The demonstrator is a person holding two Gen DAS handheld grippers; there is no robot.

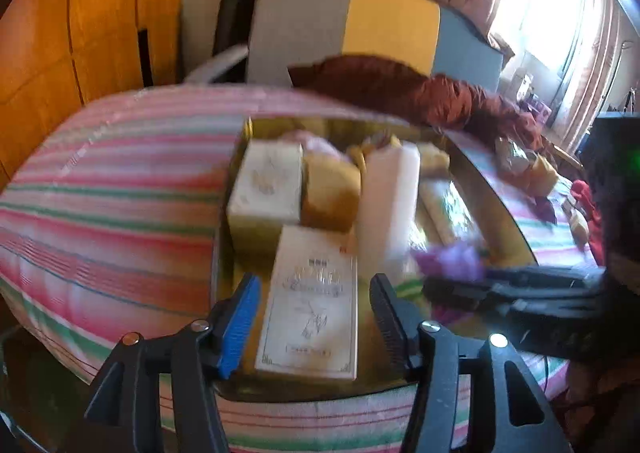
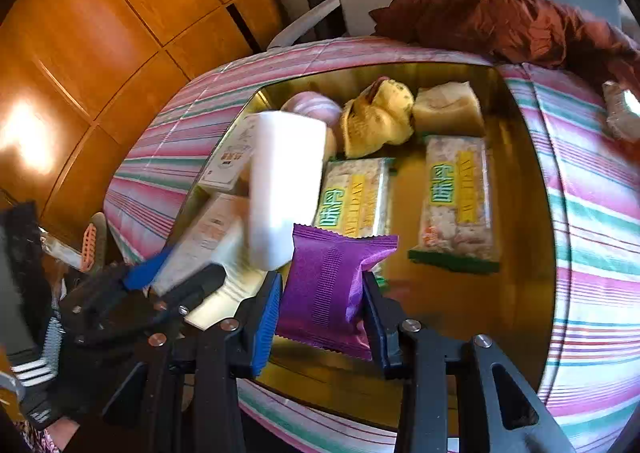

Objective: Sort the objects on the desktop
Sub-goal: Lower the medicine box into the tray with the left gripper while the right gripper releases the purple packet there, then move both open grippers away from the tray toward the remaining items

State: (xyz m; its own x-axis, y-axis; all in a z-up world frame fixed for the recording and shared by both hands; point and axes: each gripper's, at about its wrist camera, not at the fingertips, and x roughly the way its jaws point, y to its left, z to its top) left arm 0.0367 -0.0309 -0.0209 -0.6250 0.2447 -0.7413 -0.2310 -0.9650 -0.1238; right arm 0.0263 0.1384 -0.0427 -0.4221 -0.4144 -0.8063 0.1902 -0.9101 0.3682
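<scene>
Two green-edged snack bars (image 2: pixel 456 205) are being seen lying flat in the gold tray (image 2: pixel 524 213), which is resting on the striped cloth (image 2: pixel 592 181) of the worktop. Behind them a yellow crumpled packet (image 2: pixel 378 121) and a pale wrapped cake (image 2: pixel 446 109) are being crowded against the far wall, with a tall white bottle (image 2: pixel 286 189) standing at the left and blocking the white boxes beside it. A purple snack packet (image 2: pixel 332 289) is being clasped by the right gripper (image 2: pixel 322 317), its pads pressing both sides, low over the tray's near edge. A white printed box (image 1: pixel 310 301) is lying between the parted fingers of the left gripper (image 1: pixel 316 317), untouched by either pad.
</scene>
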